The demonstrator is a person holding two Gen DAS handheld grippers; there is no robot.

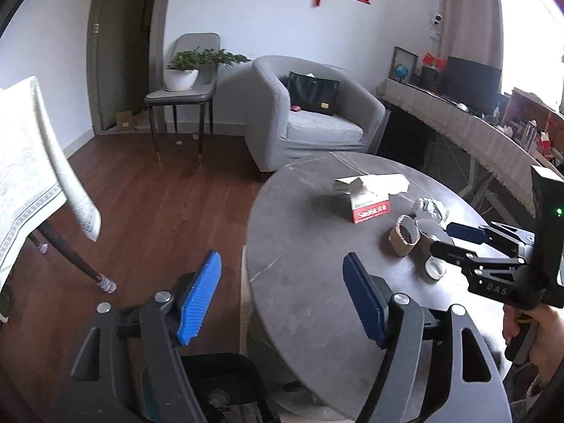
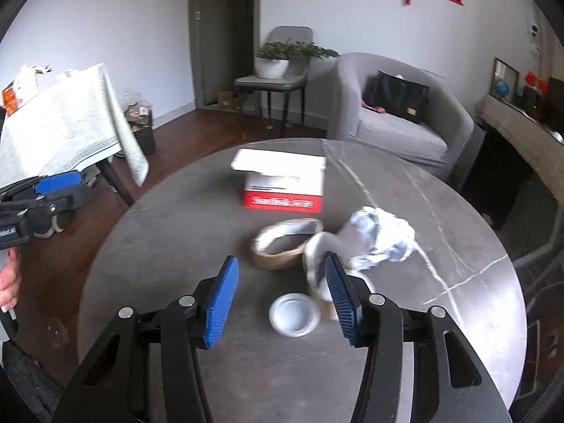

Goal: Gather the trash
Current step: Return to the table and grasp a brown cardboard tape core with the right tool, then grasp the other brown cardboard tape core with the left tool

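Observation:
On the round grey table (image 2: 176,246) lie a red and white box (image 2: 283,181) with its flap open, two tipped paper cups (image 2: 278,246), a crumpled white paper (image 2: 380,239) and a small white lid (image 2: 294,313). They also show in the left wrist view: the box (image 1: 370,208), a cup (image 1: 405,234), the paper (image 1: 431,208), the lid (image 1: 434,267). My right gripper (image 2: 280,303) is open and empty just above the lid, its right pad beside the nearer cup. My left gripper (image 1: 282,299) is open and empty over the table's left edge, above a black bin (image 1: 225,387).
A grey armchair (image 2: 398,116) with a black bag stands behind the table. A chair with a potted plant (image 2: 278,60) is by the wall. A cloth-covered table (image 2: 63,120) is at the left. A long counter (image 1: 476,130) runs along the right. The floor is brown wood.

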